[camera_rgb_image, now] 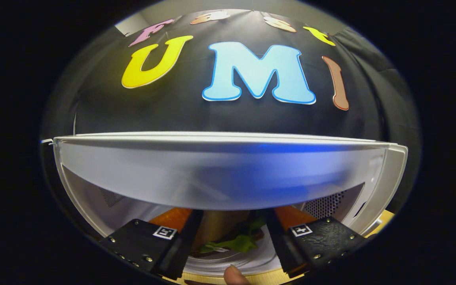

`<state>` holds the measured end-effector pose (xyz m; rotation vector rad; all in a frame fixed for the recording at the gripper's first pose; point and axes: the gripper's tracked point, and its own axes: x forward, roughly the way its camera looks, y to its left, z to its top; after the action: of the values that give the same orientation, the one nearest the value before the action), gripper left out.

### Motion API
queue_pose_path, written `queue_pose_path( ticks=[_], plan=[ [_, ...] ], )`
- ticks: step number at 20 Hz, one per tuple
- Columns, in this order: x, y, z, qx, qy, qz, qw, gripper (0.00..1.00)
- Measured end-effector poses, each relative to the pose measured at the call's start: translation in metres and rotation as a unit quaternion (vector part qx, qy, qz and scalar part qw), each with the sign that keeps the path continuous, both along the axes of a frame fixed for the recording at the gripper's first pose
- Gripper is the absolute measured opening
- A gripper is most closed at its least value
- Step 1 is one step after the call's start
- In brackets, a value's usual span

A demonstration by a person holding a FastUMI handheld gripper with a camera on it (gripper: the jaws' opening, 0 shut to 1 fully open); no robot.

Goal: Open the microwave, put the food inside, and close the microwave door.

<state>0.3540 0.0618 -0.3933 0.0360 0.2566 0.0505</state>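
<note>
Your gripper (pixel 234 241) is reaching into the microwave (pixel 228 170), whose white top panel spans the view just above the fingers; the cavity is open in front of you, with a vent grille (pixel 325 204) on its inner wall at about 2 o'clock from the fingers. So the door appears to be open already — the first step looks done.

The food (pixel 232 235) — a sandwich-like stack with a green leafy layer — sits between the two fingers, over what looks like a white plate (pixel 228 263) at 6 o'clock. The fingers flank it closely on either side and seem to be grasping it, though the contact points are in shadow, so you cannot be fully sure both pads press. A fingertip (pixel 234 275) shows at 6 o'clock, at the plate's near rim.

Judging by this, you are in the middle step: the food is at or just inside the cavity. What remains is letting go, backing out, and closing the door.
</note>
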Motion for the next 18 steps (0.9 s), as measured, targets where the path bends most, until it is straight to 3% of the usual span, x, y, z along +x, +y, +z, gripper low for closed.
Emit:
queue_pose_path(
  ticks=[3,10,14,18],
  plan=[
    [-0.009,-0.003,-0.003,-0.008,0.015,0.010,1.000,0.90],
    [-0.041,-0.008,0.008,-0.092,0.004,0.050,0.995,0.88],
    [-0.092,0.037,0.008,-0.032,0.053,0.150,0.987,0.88],
    [-0.151,0.059,0.052,-0.015,0.022,0.203,0.979,0.88]
  ],
)
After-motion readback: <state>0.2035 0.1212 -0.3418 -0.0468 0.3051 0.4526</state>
